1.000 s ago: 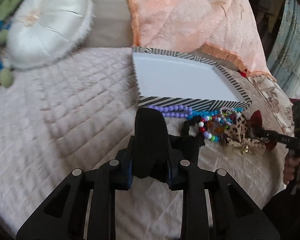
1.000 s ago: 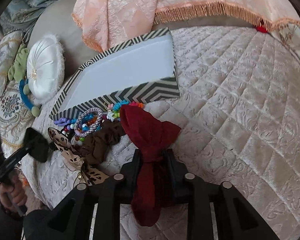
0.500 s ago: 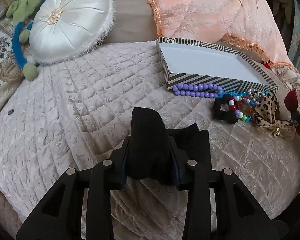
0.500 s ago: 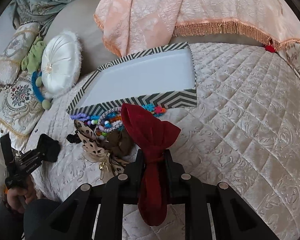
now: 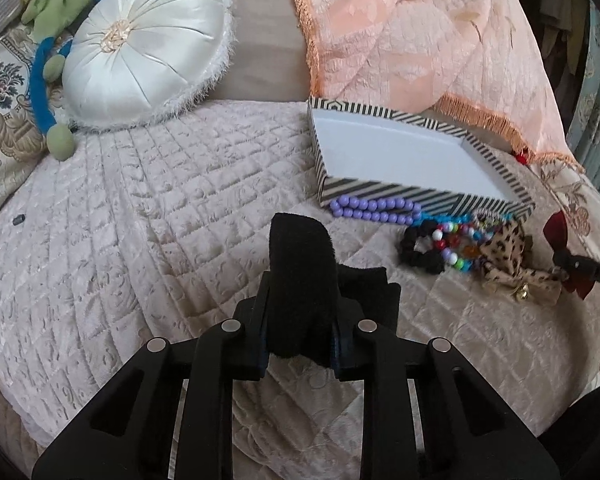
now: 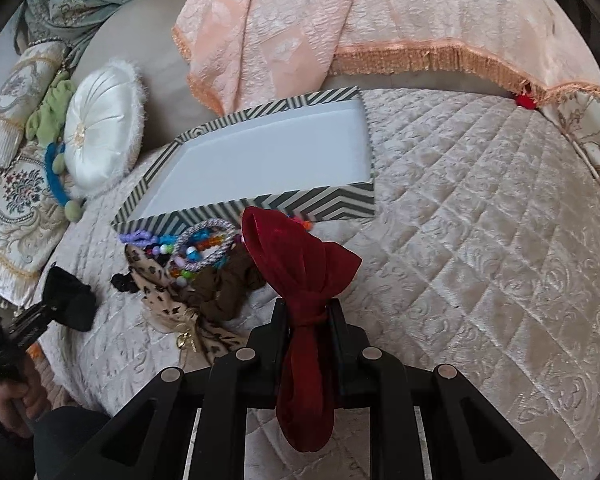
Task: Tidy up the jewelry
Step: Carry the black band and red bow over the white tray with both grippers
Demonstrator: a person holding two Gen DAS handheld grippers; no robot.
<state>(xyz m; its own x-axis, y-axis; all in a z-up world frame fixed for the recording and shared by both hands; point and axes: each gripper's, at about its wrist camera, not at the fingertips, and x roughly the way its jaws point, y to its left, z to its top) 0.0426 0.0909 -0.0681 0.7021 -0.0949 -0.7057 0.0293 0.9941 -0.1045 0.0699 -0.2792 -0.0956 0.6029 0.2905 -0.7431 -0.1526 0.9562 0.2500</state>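
The left hand-held gripper (image 5: 298, 330) is closing on a black bow (image 5: 300, 280) and the right hand-held gripper (image 6: 309, 326) stays... clamps a red bow (image 6: 300, 264), both lifted for the empty striped box (image 6: 340, 200) at twelve o'clock.

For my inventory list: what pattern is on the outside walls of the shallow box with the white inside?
Black-and-white stripes, meeting as chevrons, on the shallow box; best in the right wrist view.

Red bow (image 6: 300, 280) between right tongs (image 6: 308, 312)

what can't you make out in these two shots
- Left wrist view: the black fabric piece hides the left claw pads and the quilt behind.
- Right wrist view: the dark red bow covers part of the jewelry pile.
- Left wrist view: the right claw is cut off by the edge.
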